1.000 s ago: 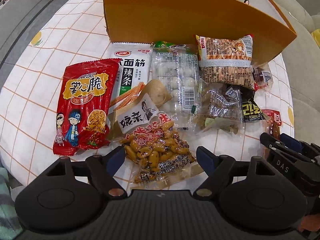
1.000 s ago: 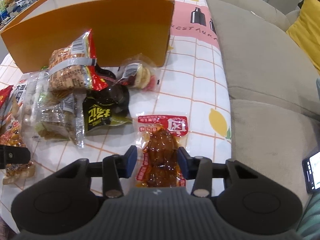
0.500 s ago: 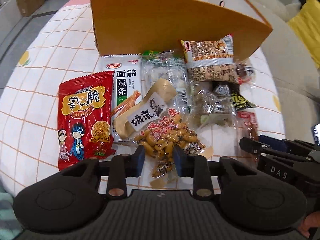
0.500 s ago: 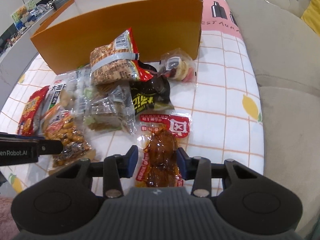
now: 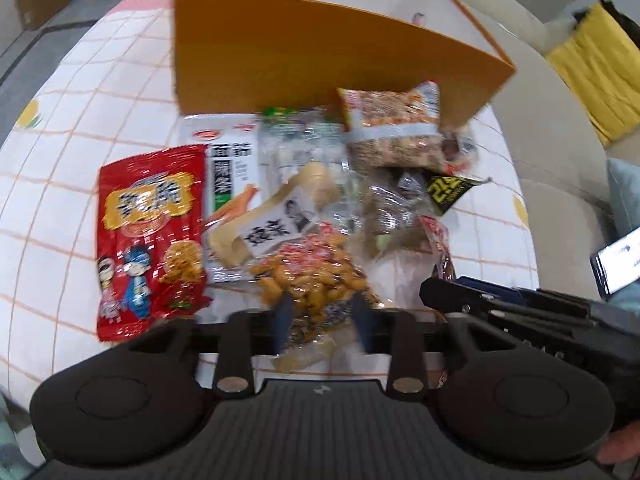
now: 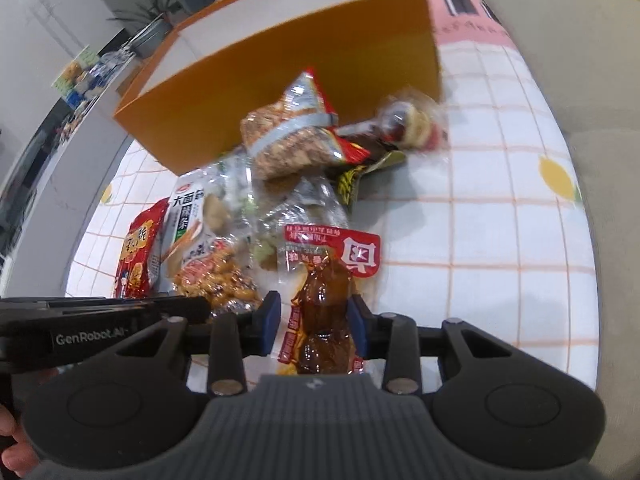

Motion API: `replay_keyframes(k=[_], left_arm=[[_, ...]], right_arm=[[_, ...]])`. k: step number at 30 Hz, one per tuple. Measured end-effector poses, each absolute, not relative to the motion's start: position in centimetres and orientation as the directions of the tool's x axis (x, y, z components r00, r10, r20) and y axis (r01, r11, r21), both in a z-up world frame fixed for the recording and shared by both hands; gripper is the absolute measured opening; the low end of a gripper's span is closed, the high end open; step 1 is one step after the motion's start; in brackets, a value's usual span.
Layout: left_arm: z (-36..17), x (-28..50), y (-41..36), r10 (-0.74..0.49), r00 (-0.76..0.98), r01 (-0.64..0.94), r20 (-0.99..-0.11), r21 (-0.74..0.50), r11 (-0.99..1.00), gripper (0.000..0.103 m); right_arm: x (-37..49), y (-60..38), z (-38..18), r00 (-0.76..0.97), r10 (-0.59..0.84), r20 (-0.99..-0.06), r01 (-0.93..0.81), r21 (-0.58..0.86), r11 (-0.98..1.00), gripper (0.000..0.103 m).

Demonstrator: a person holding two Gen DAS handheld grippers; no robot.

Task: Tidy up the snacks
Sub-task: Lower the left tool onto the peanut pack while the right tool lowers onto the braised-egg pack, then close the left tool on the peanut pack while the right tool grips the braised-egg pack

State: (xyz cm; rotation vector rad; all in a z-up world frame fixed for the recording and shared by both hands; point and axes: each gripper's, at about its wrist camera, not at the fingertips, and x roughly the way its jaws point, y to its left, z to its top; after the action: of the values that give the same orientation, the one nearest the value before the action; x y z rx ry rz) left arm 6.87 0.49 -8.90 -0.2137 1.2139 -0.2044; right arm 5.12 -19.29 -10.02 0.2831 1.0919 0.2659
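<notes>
The left gripper (image 5: 320, 316) is clenched on the near end of a clear peanut packet (image 5: 310, 276), glossy orange-brown nuts under a red label. At its 10 o'clock lies a flat red crisp bag (image 5: 150, 236) with cartoon figures; at 12 o'clock a white spicy-strip pack (image 5: 230, 168) and a tan tofu packet (image 5: 276, 220) overlap. The right gripper (image 6: 314, 326) grips a vacuum-sealed braised meat packet (image 6: 324, 300), dark glazed brown with red print. At its 12 o'clock a crinkly mixed-cracker bag (image 6: 290, 136) leans on the wall of the orange cardboard box (image 6: 320, 76), a black-and-yellow sachet (image 6: 352, 180) just below it and a small clear sweets pouch (image 6: 410, 124) at 1 o'clock. Everything sits on a white grid-pattern tablecloth (image 6: 480, 220) with lemon motifs.
</notes>
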Motion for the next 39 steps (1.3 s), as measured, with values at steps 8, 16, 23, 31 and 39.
replay_keyframes(k=[8,16,23,31,39], left_arm=[[-10.1,8.5,0.5,-0.217,0.311,-0.109,-0.925,-0.261,0.959,0.083],[-11.4,9.1,-1.4,-0.126,0.292,-0.131,-0.948,-0.17,0.977,0.093],[-10.9,8.8,-1.6,-0.119,0.307,-0.113,-0.944,-0.16,0.981,0.077],[-9.8,7.8,-0.2,-0.164,0.321,-0.058,-0.933,-0.192,0.98,0.067],[-7.1,5.8,0.6,-0.206,0.382,0.016,-0.901,-0.216,0.976,0.033]], right_arm=[[5.7,-18.4,-10.0,0.452,0.348,-0.821,-0.115,0.334,0.936,0.034],[5.5,-18.7,-10.3,0.452,0.369,-0.812,-0.119,0.355,0.927,0.036],[5.4,-19.2,-10.7,0.443,0.383,-0.811,-0.106,0.377,0.92,0.037],[5.0,-19.3,-10.1,0.456,0.378,-0.806,-0.101,0.375,0.921,0.034],[4.2,-19.1,-8.8,0.482,0.361,-0.799,-0.119,0.348,0.93,0.032]])
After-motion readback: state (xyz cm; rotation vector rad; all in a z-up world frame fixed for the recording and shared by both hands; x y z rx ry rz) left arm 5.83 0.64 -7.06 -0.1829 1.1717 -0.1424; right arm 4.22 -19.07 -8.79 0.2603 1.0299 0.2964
